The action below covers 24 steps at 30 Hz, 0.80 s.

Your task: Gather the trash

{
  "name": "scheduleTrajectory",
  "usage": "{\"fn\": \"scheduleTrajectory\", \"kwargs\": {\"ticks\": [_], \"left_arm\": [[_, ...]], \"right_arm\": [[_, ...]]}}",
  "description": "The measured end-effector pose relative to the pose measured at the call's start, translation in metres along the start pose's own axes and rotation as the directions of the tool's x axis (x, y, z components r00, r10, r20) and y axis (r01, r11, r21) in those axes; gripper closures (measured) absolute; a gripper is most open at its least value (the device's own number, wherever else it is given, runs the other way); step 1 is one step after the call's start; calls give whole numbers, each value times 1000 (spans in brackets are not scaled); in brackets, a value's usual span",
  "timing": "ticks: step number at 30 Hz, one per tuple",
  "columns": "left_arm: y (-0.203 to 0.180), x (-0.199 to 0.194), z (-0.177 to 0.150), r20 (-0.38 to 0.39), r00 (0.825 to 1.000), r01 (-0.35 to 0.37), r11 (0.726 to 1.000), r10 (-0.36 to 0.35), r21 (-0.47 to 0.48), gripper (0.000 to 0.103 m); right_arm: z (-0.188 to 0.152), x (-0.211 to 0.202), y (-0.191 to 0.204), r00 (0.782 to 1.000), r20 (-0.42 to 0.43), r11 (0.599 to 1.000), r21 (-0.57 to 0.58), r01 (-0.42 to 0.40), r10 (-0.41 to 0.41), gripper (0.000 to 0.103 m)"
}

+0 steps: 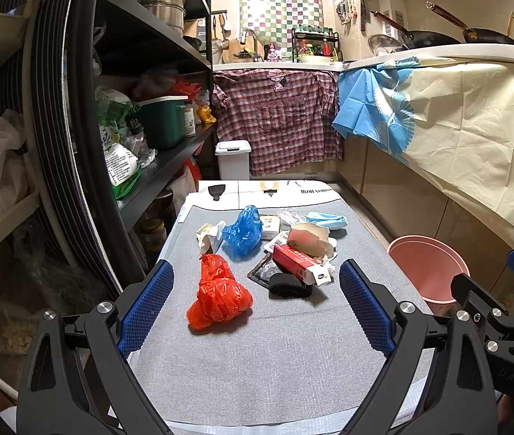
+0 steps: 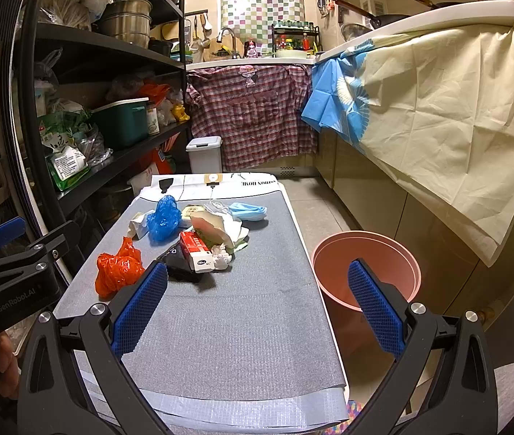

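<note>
Trash heap, mid-table point(image 1: 293, 355): orange bag point(image 1: 219, 295) nearest, blue bag point(image 1: 242, 232), red carton point(image 1: 298, 264), mask. Light, soft, crushable; I judge the orange bag's knot the best hold. My left gripper point(image 1: 257, 304) and right gripper point(image 2: 257, 304): both spread apart, empty. Pink bin point(image 2: 365, 264) beside the table.

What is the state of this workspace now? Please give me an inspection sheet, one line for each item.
Surface: grey mat covers the table; near half bare.
Job's things: orange bag, blue bag, red box, face mask, crumpled papers and wrappers, all piled at the far half; pink bin stands on the floor right of the table, looks empty.
Clutter: nothing seen apart from the trash.
Grippers: left gripper and right gripper both open, holding nothing, short of the pile.
Cables: nothing seen.
Surroundings: packed black shelves on the left; cloth-draped counter on the right; white lidded bin behind.
</note>
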<state>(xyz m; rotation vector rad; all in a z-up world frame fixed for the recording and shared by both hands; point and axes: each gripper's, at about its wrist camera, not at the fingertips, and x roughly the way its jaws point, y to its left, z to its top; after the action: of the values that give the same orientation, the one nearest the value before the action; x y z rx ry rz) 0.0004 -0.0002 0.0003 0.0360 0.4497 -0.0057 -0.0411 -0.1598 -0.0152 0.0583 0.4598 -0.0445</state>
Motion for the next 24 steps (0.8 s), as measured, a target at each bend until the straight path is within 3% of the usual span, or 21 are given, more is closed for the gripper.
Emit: {"fn": "scheduleTrajectory", "kwargs": {"ticks": [24], "left_arm": [[-1, -1, 1, 0, 1000, -1, 1000, 1, 3, 13]], "right_arm": [[0, 0, 2, 1000, -1, 1000, -2, 0, 0, 5]]}}
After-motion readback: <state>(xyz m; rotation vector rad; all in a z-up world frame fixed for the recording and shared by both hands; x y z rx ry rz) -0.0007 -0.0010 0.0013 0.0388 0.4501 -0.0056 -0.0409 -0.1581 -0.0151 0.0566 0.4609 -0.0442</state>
